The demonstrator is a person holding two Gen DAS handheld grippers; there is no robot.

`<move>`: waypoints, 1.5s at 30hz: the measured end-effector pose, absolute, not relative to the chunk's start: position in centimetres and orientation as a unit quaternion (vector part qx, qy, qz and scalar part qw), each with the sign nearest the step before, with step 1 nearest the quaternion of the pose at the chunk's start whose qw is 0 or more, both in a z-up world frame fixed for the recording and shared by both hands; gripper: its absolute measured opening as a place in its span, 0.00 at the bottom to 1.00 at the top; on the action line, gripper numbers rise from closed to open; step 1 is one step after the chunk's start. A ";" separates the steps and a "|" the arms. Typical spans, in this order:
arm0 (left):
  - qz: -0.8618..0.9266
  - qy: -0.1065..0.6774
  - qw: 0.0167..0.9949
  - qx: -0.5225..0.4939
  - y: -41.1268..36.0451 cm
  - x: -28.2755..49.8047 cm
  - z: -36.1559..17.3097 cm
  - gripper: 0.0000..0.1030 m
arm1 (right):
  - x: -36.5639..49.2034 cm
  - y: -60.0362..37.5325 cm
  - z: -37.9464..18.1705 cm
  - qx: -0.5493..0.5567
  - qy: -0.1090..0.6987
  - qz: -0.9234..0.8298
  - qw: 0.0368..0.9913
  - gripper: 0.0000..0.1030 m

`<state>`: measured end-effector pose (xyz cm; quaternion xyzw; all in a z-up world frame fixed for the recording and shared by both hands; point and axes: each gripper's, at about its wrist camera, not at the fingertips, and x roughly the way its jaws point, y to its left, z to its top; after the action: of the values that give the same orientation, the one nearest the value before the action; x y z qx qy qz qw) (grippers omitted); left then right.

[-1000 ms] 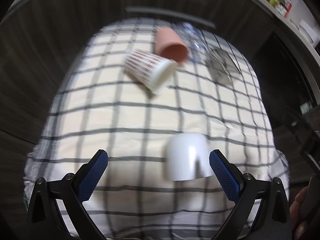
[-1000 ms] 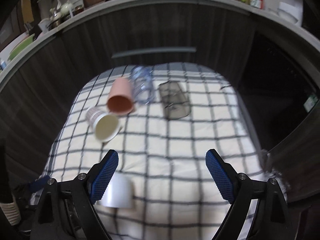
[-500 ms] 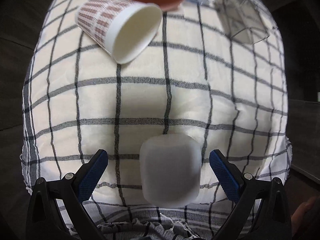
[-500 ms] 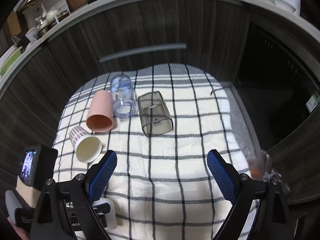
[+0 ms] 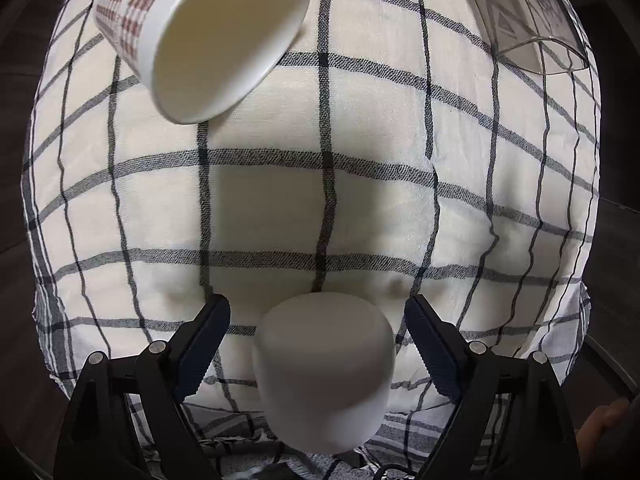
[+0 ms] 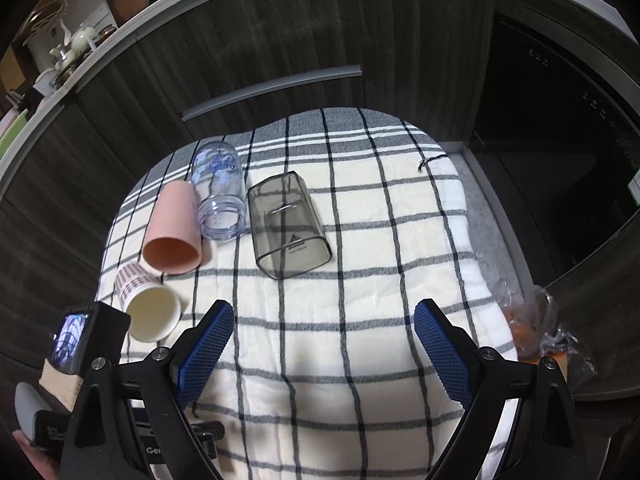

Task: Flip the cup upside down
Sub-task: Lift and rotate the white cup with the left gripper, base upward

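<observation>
Cloth (image 5: 380,208): a cream checked cloth covers the table, and every cup rests on it. It is soft and a little wrinkled, so I think a cup set down on it may rock.

Smoky container (image 6: 288,228): lies on its side near the middle of the cloth, well apart from your work.

Clear jar (image 6: 219,196): lies on its side, touching the pink cup (image 6: 173,232) beside it.

Paper cup (image 5: 200,36): patterned, on its side, mouth toward the left camera; near the white cup but apart from it.

White cup (image 5: 324,372): your task's thing. It lies between the two fingers of the left gripper, close to the camera and blurred, closed bottom pointing away. You cannot see its mouth. It looks smooth and stiff, probably light; the matt round wall may slip, and if it is ceramic it can chip.

Left gripper (image 5: 316,344): spread wide, one finger on each side of the white cup, with a gap on both sides; nothing is held.

Right gripper (image 6: 324,344): also spread, with only cloth between its fingers.

Where to hold: take the wall at mid-height, squarely across the widest part, and press gently before you turn it.
</observation>
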<state>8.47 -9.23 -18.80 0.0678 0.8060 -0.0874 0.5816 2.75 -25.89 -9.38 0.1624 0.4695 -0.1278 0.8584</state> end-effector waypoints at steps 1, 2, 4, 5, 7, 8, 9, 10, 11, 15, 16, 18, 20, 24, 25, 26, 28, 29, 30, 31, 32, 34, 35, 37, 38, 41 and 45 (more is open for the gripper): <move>-0.087 0.806 0.581 0.068 -9.1 8.5 -18.8 0.87 | 2.8 -26.0 -9.5 0.164 0.469 -0.128 0.858 0.89; -0.087 0.807 0.580 0.069 -9.1 8.5 -18.9 0.87 | 2.9 -26.0 -9.5 0.165 0.470 -0.128 0.858 0.89; -0.087 0.811 0.575 0.071 -8.7 8.8 -19.5 0.83 | 3.0 -26.1 -9.8 0.167 0.472 -0.128 0.856 0.89; -0.087 0.812 0.573 0.072 -8.4 8.7 -19.6 0.76 | 3.1 -26.0 -9.9 0.168 0.473 -0.127 0.855 0.89; -0.088 0.815 0.569 0.071 -8.3 8.7 -20.4 0.70 | 3.2 -26.1 -10.2 0.169 0.476 -0.125 0.854 0.89; -0.089 0.815 0.569 0.068 -8.2 8.6 -20.5 0.68 | 3.2 -26.1 -10.3 0.170 0.477 -0.124 0.853 0.89; -0.091 0.814 0.570 0.067 -8.1 8.5 -20.6 0.65 | 3.2 -26.0 -10.4 0.171 0.478 -0.123 0.853 0.89; -0.092 0.814 0.570 0.067 -8.0 8.5 -20.7 0.63 | 3.2 -26.0 -10.5 0.173 0.478 -0.122 0.852 0.89; -0.092 0.813 0.571 0.068 -7.9 8.5 -20.7 0.63 | 3.2 -26.0 -10.5 0.173 0.479 -0.121 0.852 0.89; -0.093 0.810 0.576 0.068 -8.2 8.1 -20.6 0.62 | 3.1 -26.0 -10.8 0.177 0.482 -0.119 0.850 0.89; -0.093 0.808 0.577 0.069 -8.6 7.9 -20.6 0.62 | 3.0 -26.1 -10.8 0.178 0.482 -0.121 0.849 0.89; -0.096 0.804 0.583 0.069 -8.7 7.7 -20.3 0.62 | 2.9 -26.2 -10.7 0.180 0.480 -0.122 0.850 0.89; -0.099 0.798 0.591 0.067 -8.8 7.4 -19.3 0.62 | 2.8 -26.2 -10.6 0.183 0.479 -0.122 0.850 0.89; -0.109 0.766 0.629 0.077 -9.1 7.1 -17.1 0.62 | 2.5 -26.0 -10.1 0.186 0.476 -0.118 0.852 0.89; -0.113 0.749 0.647 0.082 -9.1 7.0 -16.1 0.62 | 2.4 -25.9 -9.9 0.186 0.474 -0.116 0.853 0.89; -0.115 0.736 0.661 0.084 -9.1 6.9 -15.4 0.62 | 2.3 -25.8 -9.7 0.187 0.472 -0.115 0.854 0.89; -0.121 0.694 0.704 0.094 -9.1 6.2 -13.5 0.62 | 2.0 -25.6 -9.3 0.186 0.467 -0.115 0.857 0.89; -0.125 0.675 0.721 0.094 -9.0 5.9 -12.8 0.62 | 1.8 -25.5 -9.1 0.185 0.465 -0.115 0.858 0.89; -0.127 0.647 0.745 0.097 -8.8 5.5 -11.9 0.62 | 1.7 -25.4 -8.9 0.183 0.462 -0.115 0.860 0.89; -0.124 0.619 0.768 0.103 -8.6 5.0 -11.2 0.62 | 1.4 -25.3 -8.7 0.181 0.459 -0.116 0.862 0.89; -0.125 0.596 0.787 0.099 -8.1 4.7 -10.4 0.62 | 1.2 -25.3 -8.6 0.181 0.456 -0.116 0.864 0.89; -0.127 0.548 0.822 0.090 -7.0 4.1 -9.3 0.62 | 0.6 -25.3 -8.3 0.181 0.446 -0.121 0.868 0.89; -0.131 0.520 0.839 0.086 -6.5 3.9 -8.9 0.62 | 0.2 -25.3 -8.3 0.182 0.441 -0.123 0.870 0.89; -0.142 0.466 0.869 0.082 -5.7 4.2 -9.1 0.62 | -0.3 -25.2 -8.2 0.177 0.431 -0.128 0.875 0.89; -0.147 0.448 0.878 0.080 -6.0 4.2 -9.7 0.62 | -0.6 -25.1 -8.3 0.172 0.427 -0.132 0.878 0.89; -0.164 0.395 0.902 0.061 -6.0 3.6 -10.6 0.62 | -1.1 -24.6 -8.7 0.155 0.425 -0.140 0.881 0.89; -0.168 0.352 0.919 0.053 -6.2 3.2 -12.4 0.62 | -1.8 -24.0 -9.7 0.140 0.431 -0.143 0.880 0.89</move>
<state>3.15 -6.17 -12.37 0.0529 0.3516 -0.1678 0.9195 -1.83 -23.96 -9.71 0.1401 0.4314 -0.1432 0.8797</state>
